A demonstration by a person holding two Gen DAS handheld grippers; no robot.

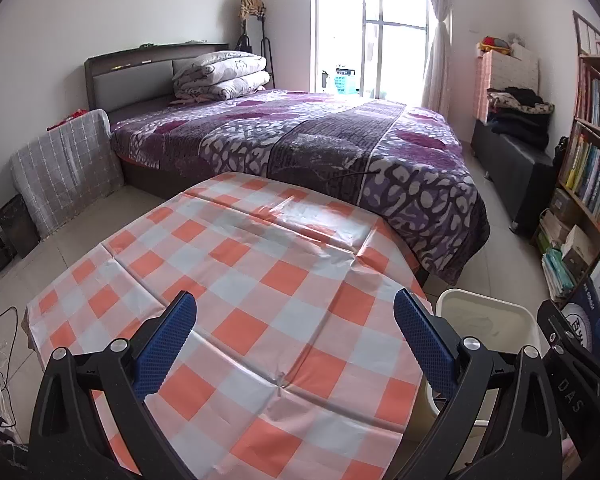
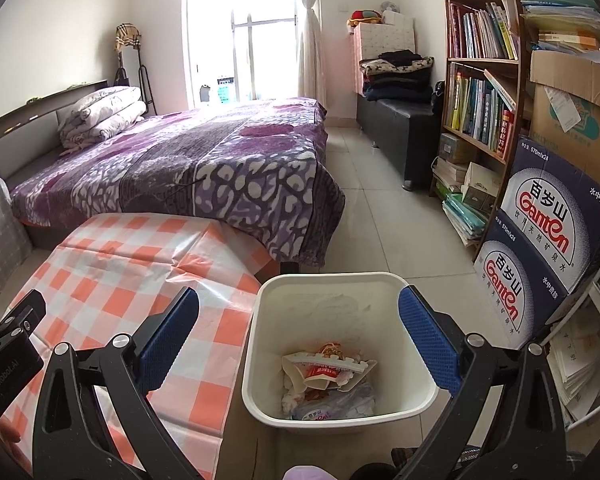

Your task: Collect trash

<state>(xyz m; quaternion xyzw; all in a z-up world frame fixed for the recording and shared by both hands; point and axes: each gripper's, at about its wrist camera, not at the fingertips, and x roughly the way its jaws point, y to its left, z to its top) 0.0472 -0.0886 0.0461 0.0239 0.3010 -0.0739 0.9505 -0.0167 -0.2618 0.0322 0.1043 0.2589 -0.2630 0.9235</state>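
- Trash (image 2: 327, 376) lies in the white bin (image 2: 260, 360), directly below and between the fingers of the right hand-held gripper (image 2: 299, 320), which stand apart, empty.
- Left hand-held gripper (image 1: 295, 322): fingers apart, empty, above the checkered desk (image 1: 236, 280).
- Bin stands just right of the desk; bed (image 1: 320, 140) beyond.

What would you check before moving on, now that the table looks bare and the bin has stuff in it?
1. Left gripper open and holding nothing: ok.
2. Right gripper open and holding nothing: ok.
3. Trash lying inside the bin, not hanging over its rim: ok.
4. Table free of trash in the part seen: ok.
5. Near edge of the table, hidden by the grippers: cannot tell.
6. Floor beside the bin free of dropped scraps: ok where visible.
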